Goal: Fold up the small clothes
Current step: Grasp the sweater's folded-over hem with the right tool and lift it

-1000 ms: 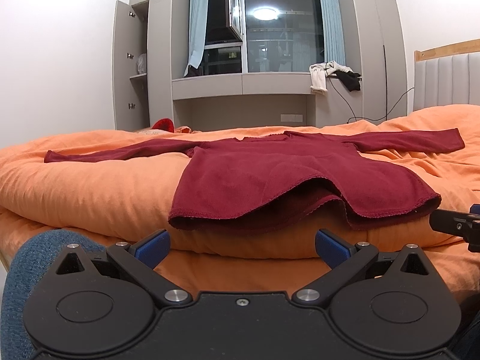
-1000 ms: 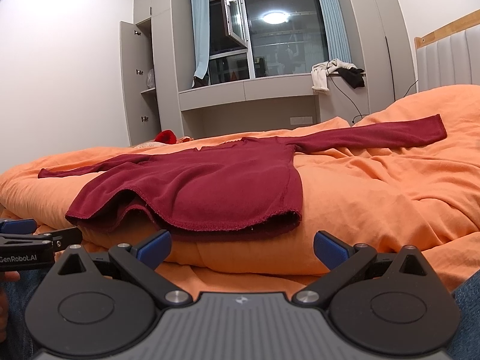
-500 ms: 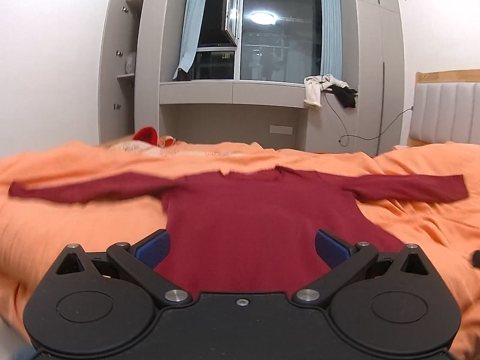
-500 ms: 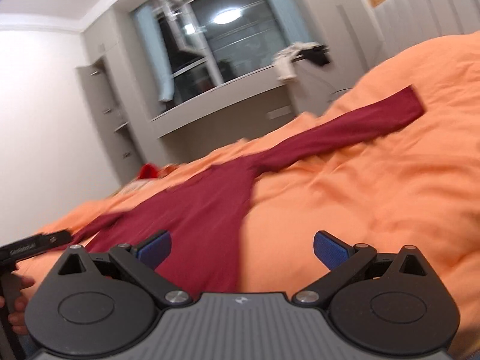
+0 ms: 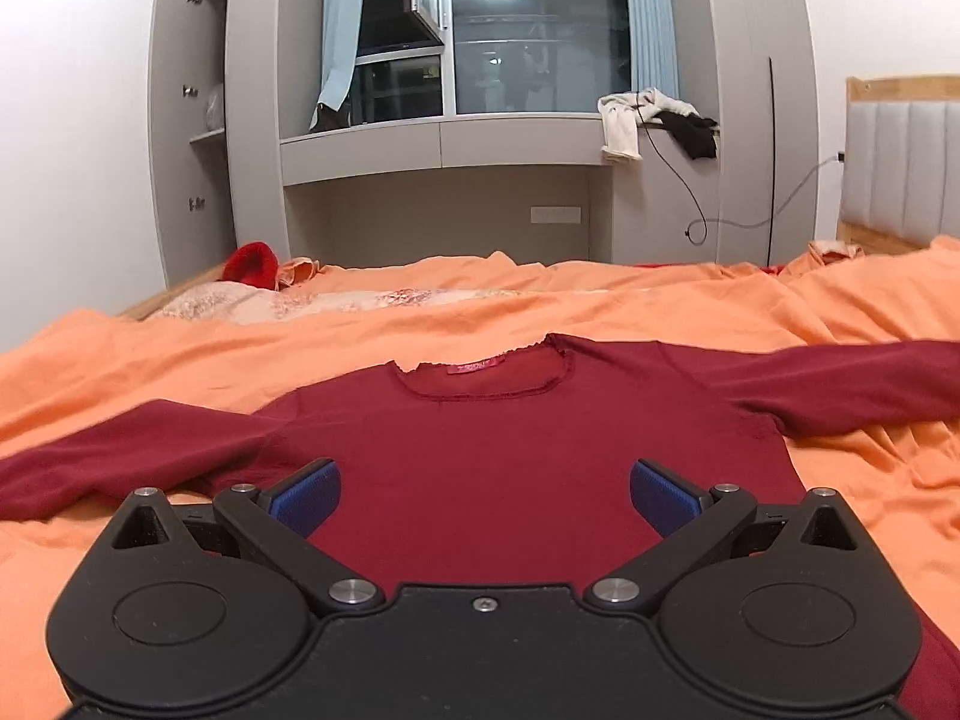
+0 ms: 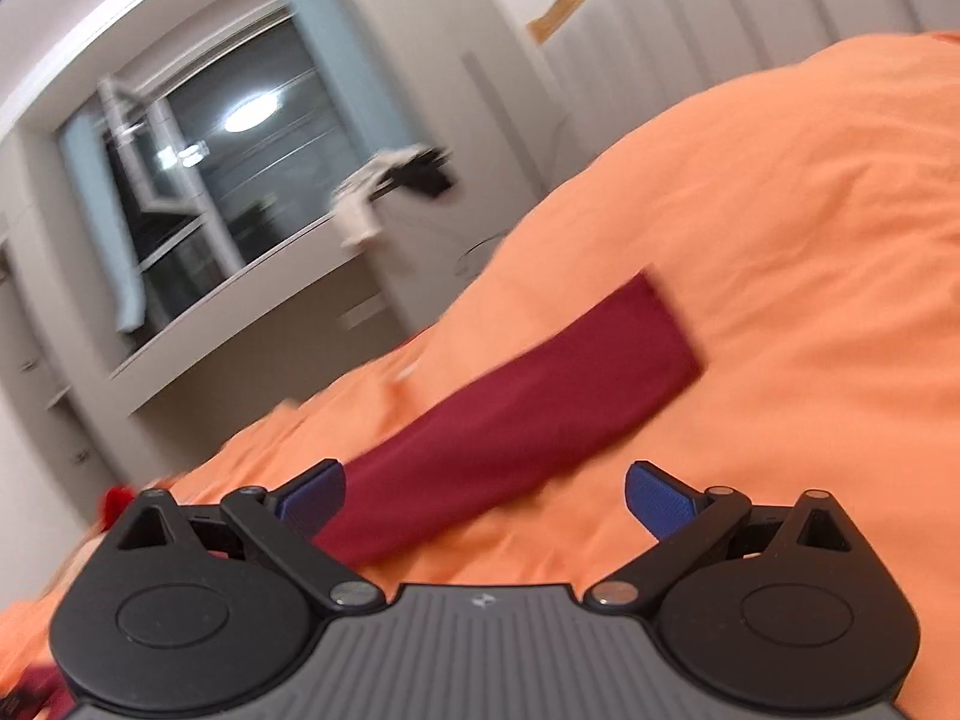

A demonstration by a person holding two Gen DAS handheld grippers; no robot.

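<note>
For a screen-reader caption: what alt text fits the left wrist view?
A dark red long-sleeved top lies flat, sleeves spread, on an orange duvet. The open left gripper hovers over its body, holding nothing. Behind stand grey cabinets and a dark window.

We're holding the left gripper (image 5: 485,495) level and facing straight ahead, jaws spread wide, blue pads (image 5: 305,495) well apart with nothing between them. We're holding the right gripper (image 6: 485,495) rolled to one side, so its view is tilting and blurring; jaws are also spread wide, pads (image 6: 659,501) apart and gripping nothing. Neither of our hands is showing in either wrist view.
</note>
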